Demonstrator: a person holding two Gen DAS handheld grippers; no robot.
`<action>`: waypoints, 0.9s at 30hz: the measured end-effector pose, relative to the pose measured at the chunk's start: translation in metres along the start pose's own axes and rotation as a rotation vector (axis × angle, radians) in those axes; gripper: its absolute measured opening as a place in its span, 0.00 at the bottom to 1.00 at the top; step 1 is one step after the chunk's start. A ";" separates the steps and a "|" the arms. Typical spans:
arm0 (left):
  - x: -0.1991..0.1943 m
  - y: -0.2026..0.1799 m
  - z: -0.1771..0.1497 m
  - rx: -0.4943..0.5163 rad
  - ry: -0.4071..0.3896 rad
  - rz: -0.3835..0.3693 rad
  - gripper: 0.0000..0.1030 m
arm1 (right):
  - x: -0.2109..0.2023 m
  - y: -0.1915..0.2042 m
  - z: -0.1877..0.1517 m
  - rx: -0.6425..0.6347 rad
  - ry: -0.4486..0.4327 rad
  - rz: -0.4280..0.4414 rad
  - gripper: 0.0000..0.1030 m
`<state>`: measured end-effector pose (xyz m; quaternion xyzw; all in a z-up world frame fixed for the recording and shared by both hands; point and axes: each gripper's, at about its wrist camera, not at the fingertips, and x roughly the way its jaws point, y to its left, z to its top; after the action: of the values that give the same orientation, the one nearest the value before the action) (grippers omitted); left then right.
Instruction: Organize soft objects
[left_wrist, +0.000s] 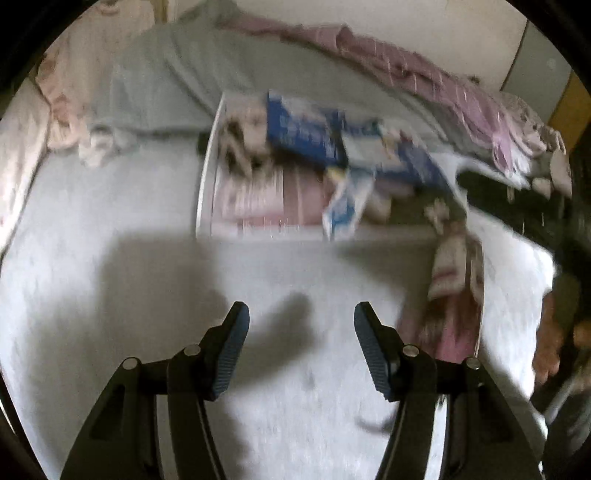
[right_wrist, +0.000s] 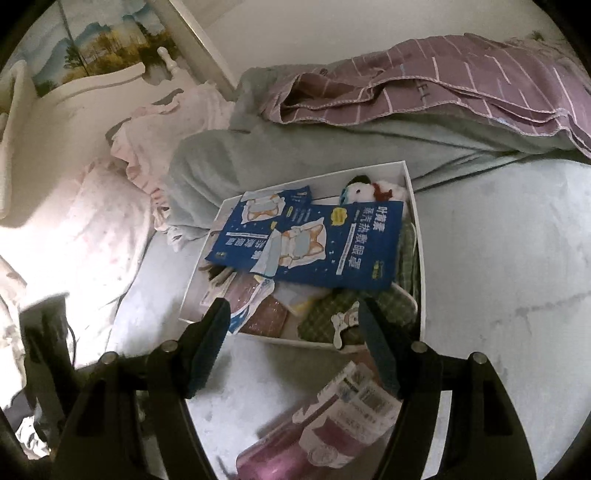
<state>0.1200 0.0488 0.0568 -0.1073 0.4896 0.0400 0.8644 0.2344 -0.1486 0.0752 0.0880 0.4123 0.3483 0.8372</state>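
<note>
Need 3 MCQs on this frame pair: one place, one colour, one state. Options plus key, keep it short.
1. Where does the big packet with the dog picture lie?
A. on the pillow
B. on top of the things in the white box
C. on the floor

2. What colour is that packet mostly?
A. blue
B. red
C. yellow

3. How does the right hand-held gripper stand?
A. shut on the packet
B. shut on nothing
C. open and empty

Key: 1 B, it rests across the box's contents in the right wrist view. 2 A, its face is dark blue. 3 C, its fingers stand apart with nothing between them.
</note>
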 end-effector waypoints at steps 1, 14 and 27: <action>0.000 0.000 -0.005 -0.002 0.010 0.006 0.58 | 0.002 0.001 0.001 -0.014 -0.007 -0.018 0.70; -0.025 -0.005 -0.015 -0.010 -0.052 0.041 0.58 | 0.044 -0.012 0.025 -0.022 -0.059 -0.046 0.70; -0.045 -0.002 -0.013 -0.035 -0.106 0.036 0.58 | -0.026 0.039 -0.073 -0.329 -0.006 -0.173 0.71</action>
<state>0.0868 0.0452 0.0890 -0.1110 0.4440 0.0697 0.8864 0.1490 -0.1469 0.0609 -0.0849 0.3533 0.3374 0.8684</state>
